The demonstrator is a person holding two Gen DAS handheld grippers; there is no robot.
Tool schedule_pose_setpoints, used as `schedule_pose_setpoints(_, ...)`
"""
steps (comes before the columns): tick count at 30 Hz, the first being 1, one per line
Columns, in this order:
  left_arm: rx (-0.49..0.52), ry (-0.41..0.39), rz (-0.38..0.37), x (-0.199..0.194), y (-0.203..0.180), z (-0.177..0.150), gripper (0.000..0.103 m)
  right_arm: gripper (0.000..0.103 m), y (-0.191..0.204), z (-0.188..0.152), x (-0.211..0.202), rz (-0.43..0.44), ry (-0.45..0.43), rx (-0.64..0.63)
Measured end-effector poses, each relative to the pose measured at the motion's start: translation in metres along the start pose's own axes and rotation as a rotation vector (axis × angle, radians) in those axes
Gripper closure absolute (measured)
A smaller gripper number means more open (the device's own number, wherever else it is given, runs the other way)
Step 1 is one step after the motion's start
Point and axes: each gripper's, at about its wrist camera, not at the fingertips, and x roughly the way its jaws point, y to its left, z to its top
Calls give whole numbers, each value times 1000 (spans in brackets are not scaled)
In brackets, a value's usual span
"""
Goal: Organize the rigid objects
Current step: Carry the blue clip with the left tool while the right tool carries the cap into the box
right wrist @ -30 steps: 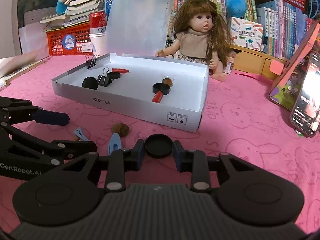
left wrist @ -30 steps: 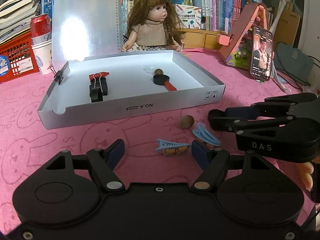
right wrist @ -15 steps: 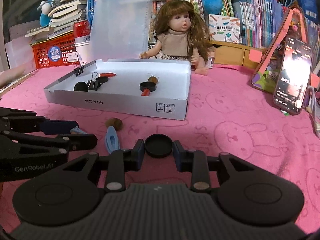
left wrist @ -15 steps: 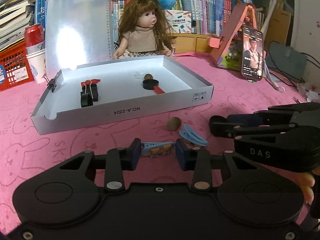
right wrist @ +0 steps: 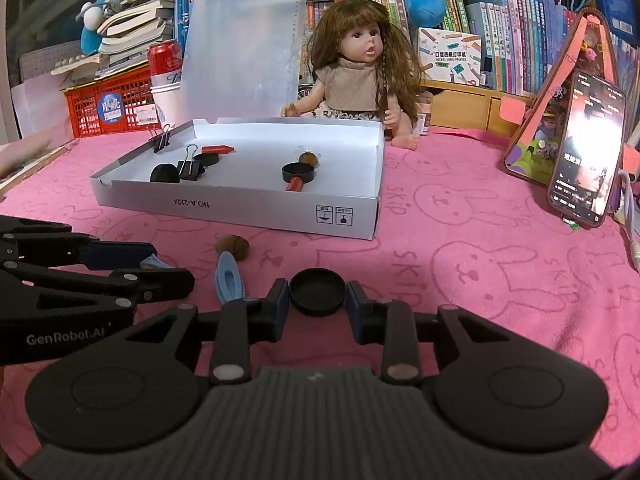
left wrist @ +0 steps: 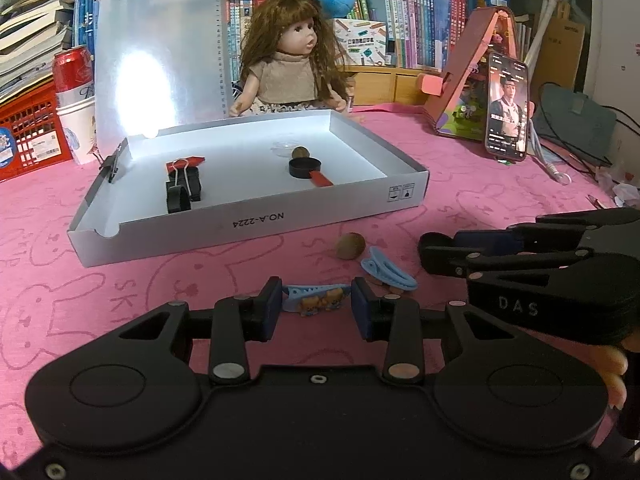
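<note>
a: where's the light blue plastic hair clip with the bear figures [left wrist: 314,299]?

b: crosswise between the left gripper [left wrist: 313,307] pads, which have just closed in and look clamped on its ends, though contact at the right pad is hard to see.

a: and the right gripper [right wrist: 317,301]?

b: clamped on a round black plastic cap [right wrist: 317,291].

a: room around?

b: open pink bunny-print cloth [right wrist: 480,264] up to the white cardboard box [left wrist: 256,226]; a brown nut [left wrist: 350,245] and plain blue hair clip [left wrist: 387,274] lie near.

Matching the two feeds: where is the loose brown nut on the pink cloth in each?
Left wrist view: brown nut at centre, just before the white box.
Right wrist view: brown nut left of centre, before the same box.
Shared landmark: the plain blue clip beside it.
</note>
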Motion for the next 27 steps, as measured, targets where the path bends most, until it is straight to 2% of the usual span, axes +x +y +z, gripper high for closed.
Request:
schedule_pose_setpoints(13, -51, -7, 42, -10, 23, 6, 67, 67, 0, 11, -3, -31, -8, 31)
schedule_pose_setpoints(27, -89, -40, 91, -23, 45, 16, 67, 67, 4, 25, -6, -28, -30, 47)
